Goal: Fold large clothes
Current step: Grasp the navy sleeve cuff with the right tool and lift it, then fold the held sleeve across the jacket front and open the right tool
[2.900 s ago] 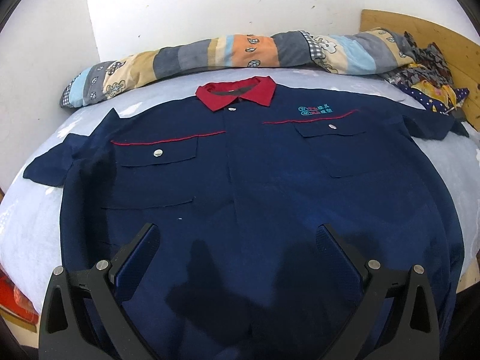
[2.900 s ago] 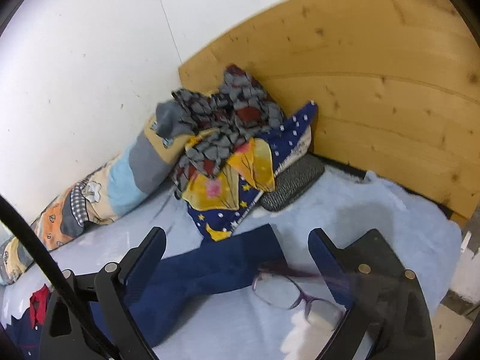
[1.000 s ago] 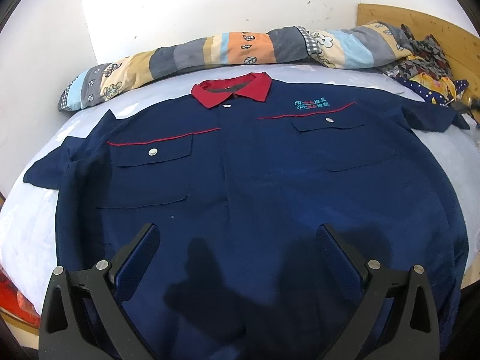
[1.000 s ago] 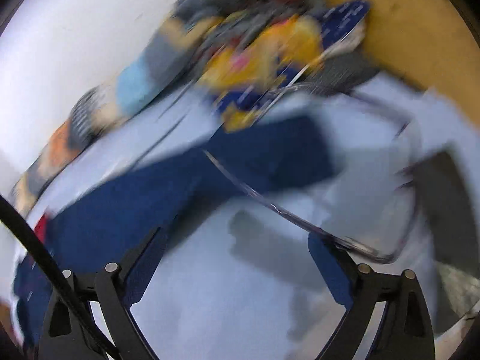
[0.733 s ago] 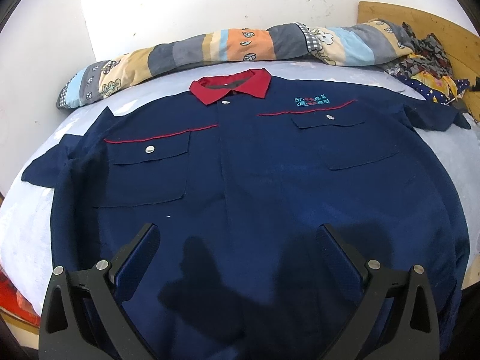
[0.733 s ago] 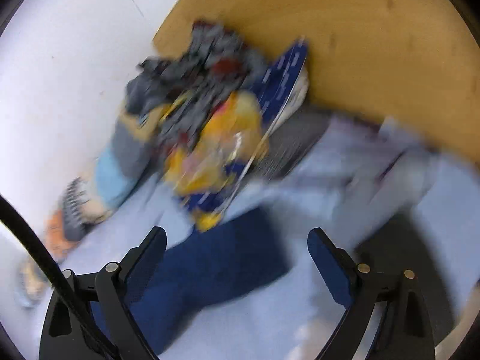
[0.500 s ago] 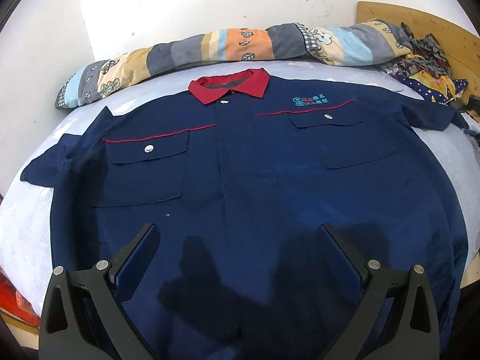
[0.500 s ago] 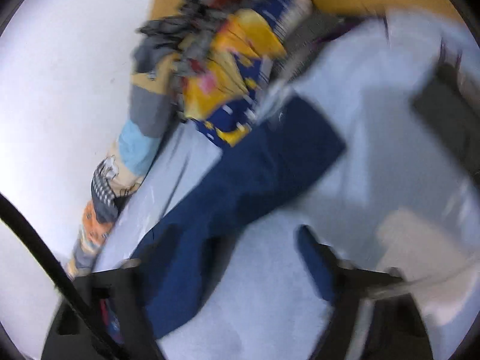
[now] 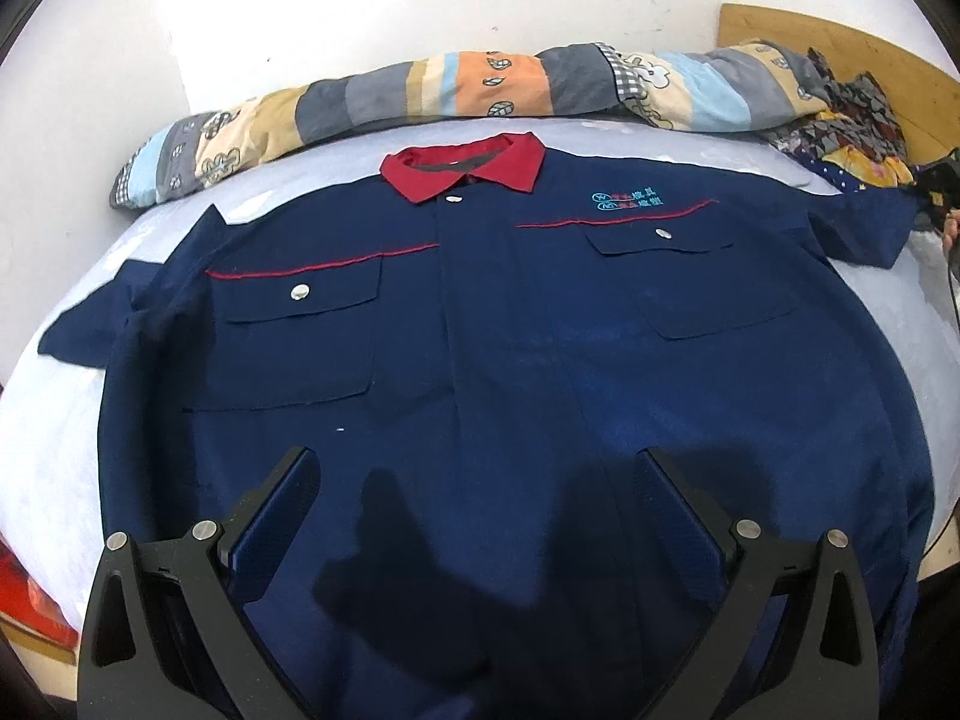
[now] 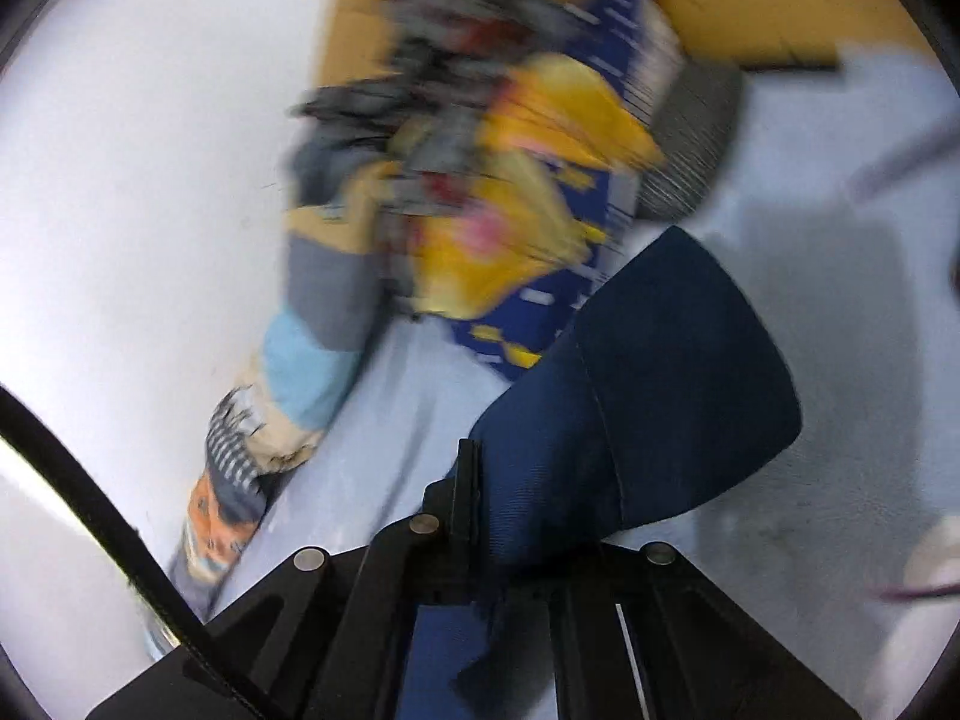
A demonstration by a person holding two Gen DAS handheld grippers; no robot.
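A navy work shirt [image 9: 480, 300] with a red collar [image 9: 465, 171] lies flat, front up, on the bed. My left gripper [image 9: 477, 456] hovers open over its lower front with nothing between its fingers. In the right wrist view, the shirt's short sleeve [image 10: 678, 372] runs from the sheet into my right gripper [image 10: 471, 468]. Its jaws are closing to shut, and the sleeve fabric is pinched between them. That view is motion-blurred. The same sleeve [image 9: 864, 228] shows at the far right of the left wrist view.
A rolled patchwork quilt [image 9: 480, 84] lies along the white wall behind the shirt. A heap of patterned clothes [image 10: 510, 180] and a grey cushion [image 10: 690, 144] sit against the wooden headboard [image 9: 810, 36]. Pale blue sheet [image 9: 48, 420] surrounds the shirt.
My right gripper swung and rolled toward the sleeve, and its jaws went from wide open to shut on the fabric. The left gripper and the shirt body stayed put.
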